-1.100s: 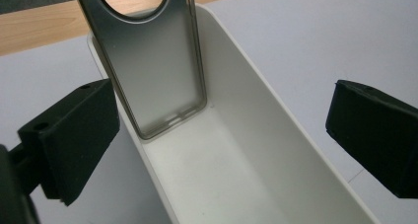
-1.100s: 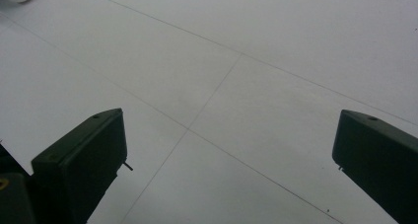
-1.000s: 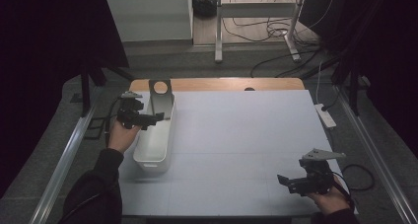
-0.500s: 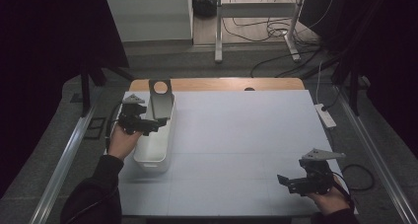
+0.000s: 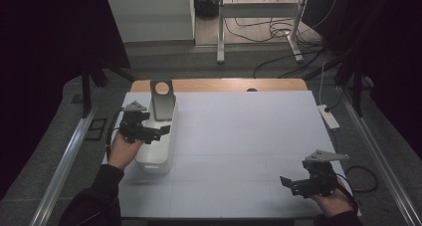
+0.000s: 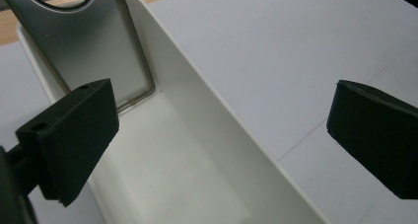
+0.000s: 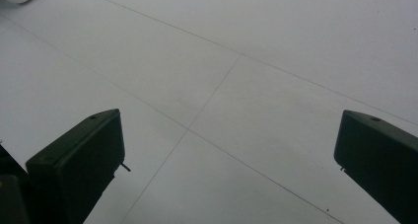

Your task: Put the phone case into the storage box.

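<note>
Hovering over the long white plastic bin [image 5: 155,147] near the table's left edge, your left gripper [image 5: 158,131] has its jaws spread wide with nothing between them. Seen along that gripper, one jaw hangs above the bin's inside and the other above the pale grey table [image 6: 305,51] just beyond the bin's long wall; neither touches the bin [image 6: 197,150]. A flat grey metal plate with a round hole near its top [image 5: 162,99] stands in the far end of the bin, leaning back against the end wall, its lower edge resting on the bin floor. In the left gripper view that plate [image 6: 93,51] sits just beyond the nearer jaw, apart from it.

Your right gripper [image 5: 290,183] is held low at the table's near right corner, well apart from the bin. Its jaws are also wide apart and hold nothing; between them you see bare table surface [image 7: 222,86] crossed by thin seam lines. A strip of bare wood [image 5: 224,85] shows along the table's far edge
</note>
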`<state>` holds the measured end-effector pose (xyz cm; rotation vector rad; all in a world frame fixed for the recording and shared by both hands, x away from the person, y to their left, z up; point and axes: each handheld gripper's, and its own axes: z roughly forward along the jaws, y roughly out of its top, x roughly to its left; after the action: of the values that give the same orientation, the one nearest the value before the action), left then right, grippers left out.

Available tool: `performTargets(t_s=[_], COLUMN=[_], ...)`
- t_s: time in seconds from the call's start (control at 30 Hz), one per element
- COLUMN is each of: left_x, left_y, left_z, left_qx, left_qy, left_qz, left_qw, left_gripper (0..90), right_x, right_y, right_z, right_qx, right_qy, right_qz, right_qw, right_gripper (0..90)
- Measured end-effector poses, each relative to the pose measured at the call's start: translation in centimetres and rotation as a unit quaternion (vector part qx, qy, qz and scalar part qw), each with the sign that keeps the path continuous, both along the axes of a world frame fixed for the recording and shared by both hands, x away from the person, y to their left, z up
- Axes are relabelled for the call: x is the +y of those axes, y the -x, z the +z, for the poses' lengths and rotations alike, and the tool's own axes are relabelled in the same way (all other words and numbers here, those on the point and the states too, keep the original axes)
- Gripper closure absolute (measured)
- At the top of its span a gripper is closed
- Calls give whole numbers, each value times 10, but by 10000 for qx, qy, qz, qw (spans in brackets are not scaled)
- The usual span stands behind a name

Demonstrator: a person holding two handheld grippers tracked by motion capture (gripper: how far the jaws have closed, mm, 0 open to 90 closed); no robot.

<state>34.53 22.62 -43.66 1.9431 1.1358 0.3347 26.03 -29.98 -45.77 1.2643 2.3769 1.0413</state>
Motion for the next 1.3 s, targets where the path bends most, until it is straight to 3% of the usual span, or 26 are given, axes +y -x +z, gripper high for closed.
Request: performTargets(t_s=[0.37,0.97,1.3], left_x=[-4,-7,-7], left_y=[18,50,66], left_z=[0,0,-1], left_qx=[-46,-149,-148], left_qy=[-16,-214,-254], left_qz=[-93,-95,-112], left_qw=[9999,9996,9995], left_gripper=[2,2,1], right_x=[0,-2,-1], right_y=[0,0,1], right_z=[0,0,1], right_qx=[-16,-60,-114], right_qy=[14,34,61], right_qz=[-40,-276,-228], right_qw=[10000,9996,9997], right_gripper=[0,38,20])
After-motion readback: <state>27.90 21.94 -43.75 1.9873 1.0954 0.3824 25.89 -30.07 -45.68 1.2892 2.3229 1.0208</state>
